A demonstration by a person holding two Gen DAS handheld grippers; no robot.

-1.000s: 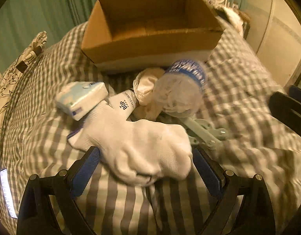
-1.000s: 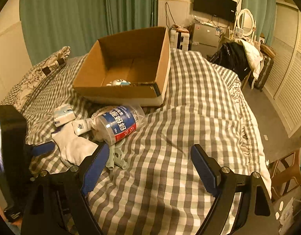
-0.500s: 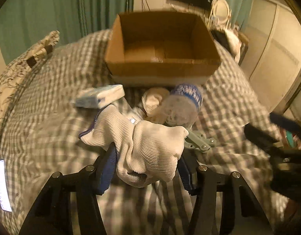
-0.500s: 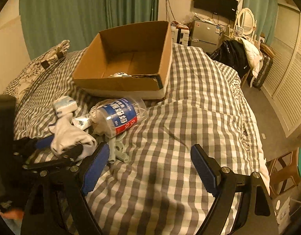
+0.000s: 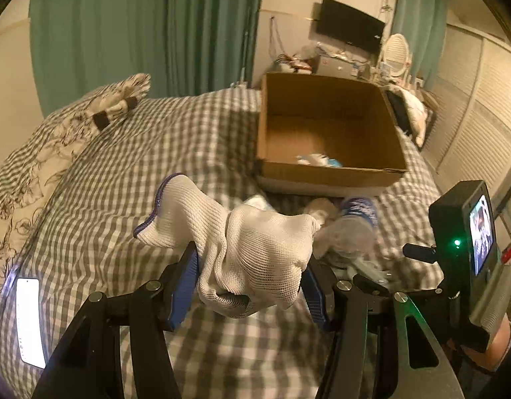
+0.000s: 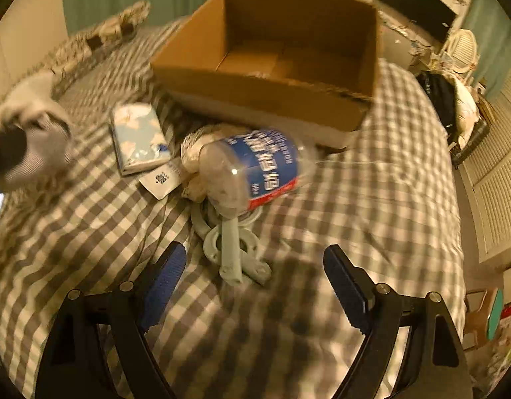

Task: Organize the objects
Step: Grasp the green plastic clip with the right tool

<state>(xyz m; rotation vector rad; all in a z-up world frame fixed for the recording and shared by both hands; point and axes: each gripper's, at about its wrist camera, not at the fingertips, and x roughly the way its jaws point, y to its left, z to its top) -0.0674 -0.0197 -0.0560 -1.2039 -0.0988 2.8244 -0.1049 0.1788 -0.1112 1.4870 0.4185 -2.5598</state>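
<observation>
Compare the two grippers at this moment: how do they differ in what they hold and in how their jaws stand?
The left gripper is shut on the white glove, lifted clear of the checked bedspread; the right gripper holds nothing. The left's jaws stand narrow, pressed into the fabric; the right's stand wide apart above the pale green clips, not touching them. Both have blue pads and face the cardboard box.

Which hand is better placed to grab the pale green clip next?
Right. The right gripper is open and empty, pointing down at the pale green clip just ahead of its fingers, while the left gripper is shut on the white glove.
</observation>
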